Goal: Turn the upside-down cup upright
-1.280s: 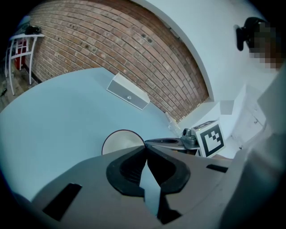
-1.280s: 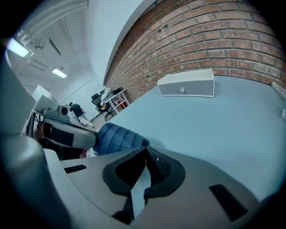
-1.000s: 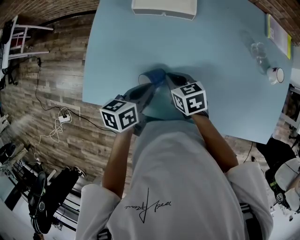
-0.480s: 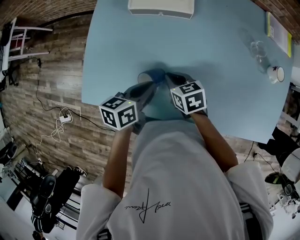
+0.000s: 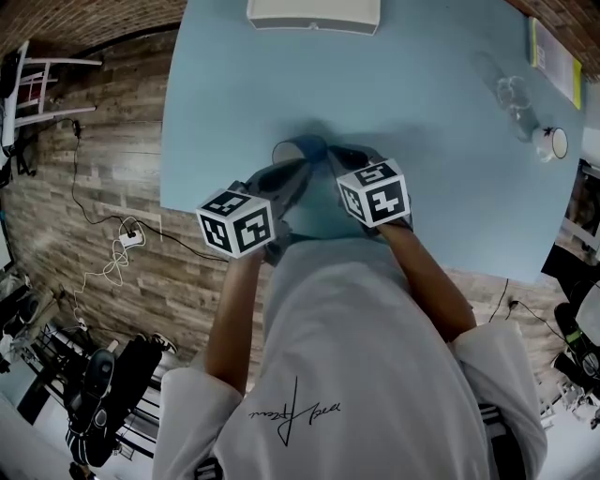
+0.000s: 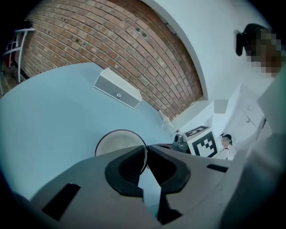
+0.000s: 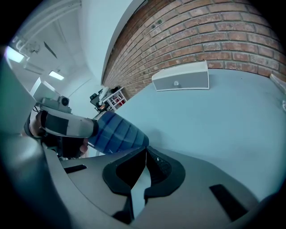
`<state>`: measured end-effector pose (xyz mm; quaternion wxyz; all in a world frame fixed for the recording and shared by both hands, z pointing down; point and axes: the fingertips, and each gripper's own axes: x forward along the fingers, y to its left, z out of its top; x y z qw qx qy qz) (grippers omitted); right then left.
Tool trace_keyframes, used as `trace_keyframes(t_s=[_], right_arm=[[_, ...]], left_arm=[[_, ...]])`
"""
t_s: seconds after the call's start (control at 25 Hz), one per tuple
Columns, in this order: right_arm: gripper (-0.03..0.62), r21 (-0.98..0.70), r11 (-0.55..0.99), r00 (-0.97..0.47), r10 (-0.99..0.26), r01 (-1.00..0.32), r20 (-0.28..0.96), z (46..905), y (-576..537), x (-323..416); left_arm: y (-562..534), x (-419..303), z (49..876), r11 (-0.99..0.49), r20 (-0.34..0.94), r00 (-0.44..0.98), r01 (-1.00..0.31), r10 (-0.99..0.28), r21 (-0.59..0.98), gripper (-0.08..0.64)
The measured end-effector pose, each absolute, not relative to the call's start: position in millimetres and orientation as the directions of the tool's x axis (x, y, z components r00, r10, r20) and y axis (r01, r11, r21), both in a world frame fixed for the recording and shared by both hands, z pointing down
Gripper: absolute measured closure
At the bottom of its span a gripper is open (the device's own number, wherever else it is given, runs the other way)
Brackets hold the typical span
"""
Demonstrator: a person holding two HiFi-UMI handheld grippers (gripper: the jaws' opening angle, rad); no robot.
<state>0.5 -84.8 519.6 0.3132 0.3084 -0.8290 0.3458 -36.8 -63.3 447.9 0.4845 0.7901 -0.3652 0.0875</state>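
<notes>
Closest to me, my left claw is pinching the rim wall of the blue, ribbed, tapering cup, one pad inside the mouth and one outside, so the pale round opening looks straight back at that gripper's camera. That tells me the cup is neither mouth-down nor upright. It lies tipped toward its side near the front edge of the light blue bench, roughly midway through the turn as I judge it. A rim grip makes sense here, since a roll of the wrist can then swing the base down. My right claw is pressed together with nothing in it, its tip just beside the narrow base end of the cup. I read it as a stop for that end, though I cannot tell whether it touches. Nor can I tell whether the cup rests on the bench or hangs above it. Farther out, a white rectangular box sits at the far edge and a clear glass vessel stands well apart at the far right, neither in the way of the turn.
</notes>
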Motion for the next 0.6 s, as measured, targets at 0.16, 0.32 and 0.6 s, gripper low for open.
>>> trace_keyframes(t_s=[0.16,0.32,0.6], right_arm=[[0.571,-0.379,0.568,-0.611,-0.295,-0.731,0.735,520.7,-85.9,2.9],[0.571,-0.382,0.565,-0.611,-0.294,-0.732,0.735,521.5,-85.6,2.9],[0.571,-0.383,0.56,-0.611,-0.302,-0.735,0.732,522.2,-87.4,5.3]], left_arm=[[-63.8,-31.0,448.2,-0.266,0.49,0.723,-0.657,-0.488,0.705,0.537],[-64.1,-29.3,448.4,-0.267,0.492,0.726,-0.655,-0.481,0.707,0.535],[-69.9,-25.3,448.1,-0.26,0.485,0.731,-0.647,-0.48,0.717,0.535]])
